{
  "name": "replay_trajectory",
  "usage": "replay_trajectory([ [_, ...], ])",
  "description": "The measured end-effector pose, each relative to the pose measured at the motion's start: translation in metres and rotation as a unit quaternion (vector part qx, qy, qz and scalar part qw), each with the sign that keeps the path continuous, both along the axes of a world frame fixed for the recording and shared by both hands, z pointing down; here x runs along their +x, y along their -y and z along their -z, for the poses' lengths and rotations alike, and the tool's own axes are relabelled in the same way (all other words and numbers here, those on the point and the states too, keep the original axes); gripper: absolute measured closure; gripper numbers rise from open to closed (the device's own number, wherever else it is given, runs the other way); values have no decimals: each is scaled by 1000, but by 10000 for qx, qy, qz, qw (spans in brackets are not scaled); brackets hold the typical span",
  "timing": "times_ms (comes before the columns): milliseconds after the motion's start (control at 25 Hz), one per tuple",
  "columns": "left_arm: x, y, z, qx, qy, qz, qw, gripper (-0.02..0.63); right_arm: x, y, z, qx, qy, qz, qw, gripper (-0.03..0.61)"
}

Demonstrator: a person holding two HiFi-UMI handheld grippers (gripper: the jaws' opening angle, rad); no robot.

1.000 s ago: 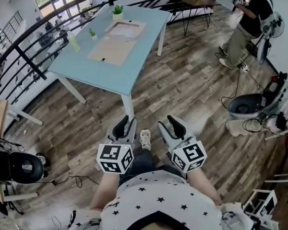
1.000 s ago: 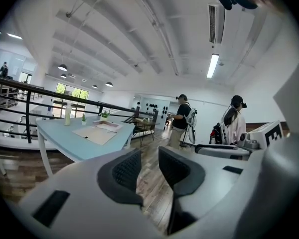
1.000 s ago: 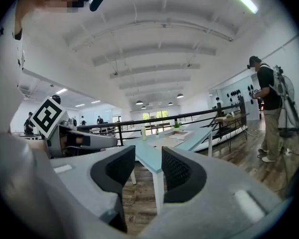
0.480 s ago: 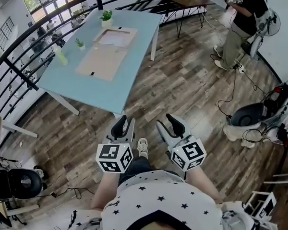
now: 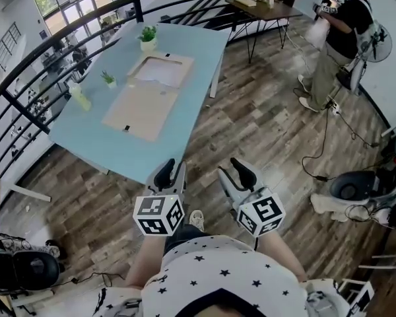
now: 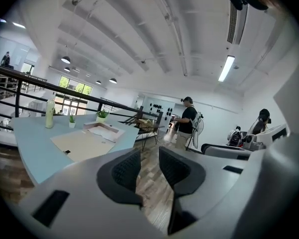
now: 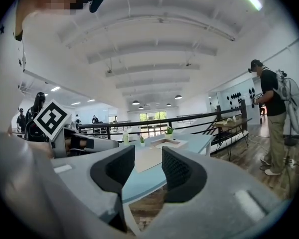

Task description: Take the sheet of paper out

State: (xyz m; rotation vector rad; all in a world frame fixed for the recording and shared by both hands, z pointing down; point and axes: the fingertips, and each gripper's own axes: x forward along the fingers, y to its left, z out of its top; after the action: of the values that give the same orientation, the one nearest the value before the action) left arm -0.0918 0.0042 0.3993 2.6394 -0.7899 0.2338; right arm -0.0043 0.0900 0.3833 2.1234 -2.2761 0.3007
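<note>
On the light blue table lies an open flat brown case: a tan lid panel and, behind it, a shallow tray holding the white sheet of paper. The left gripper view shows the same lid and paper tray. My left gripper and right gripper hover side by side over the wood floor, short of the table's near corner. Both are open with nothing between their jaws, as the left gripper and right gripper views show.
Two small potted plants and a pale bottle stand on the table. A black railing runs behind it. A person stands at the far right near a wooden table. Machines and cables lie on the floor.
I have walked toward the blue table; its near corner now sits just ahead of the grippers. Both grippers came along side by side, still open and empty.
</note>
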Motion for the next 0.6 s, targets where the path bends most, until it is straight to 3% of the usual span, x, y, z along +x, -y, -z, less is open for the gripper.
replay_trajectory([
  [600, 46, 128, -10, -206, 65, 220, 9995, 503, 45, 133, -2, -8, 6, 204, 9998, 425],
])
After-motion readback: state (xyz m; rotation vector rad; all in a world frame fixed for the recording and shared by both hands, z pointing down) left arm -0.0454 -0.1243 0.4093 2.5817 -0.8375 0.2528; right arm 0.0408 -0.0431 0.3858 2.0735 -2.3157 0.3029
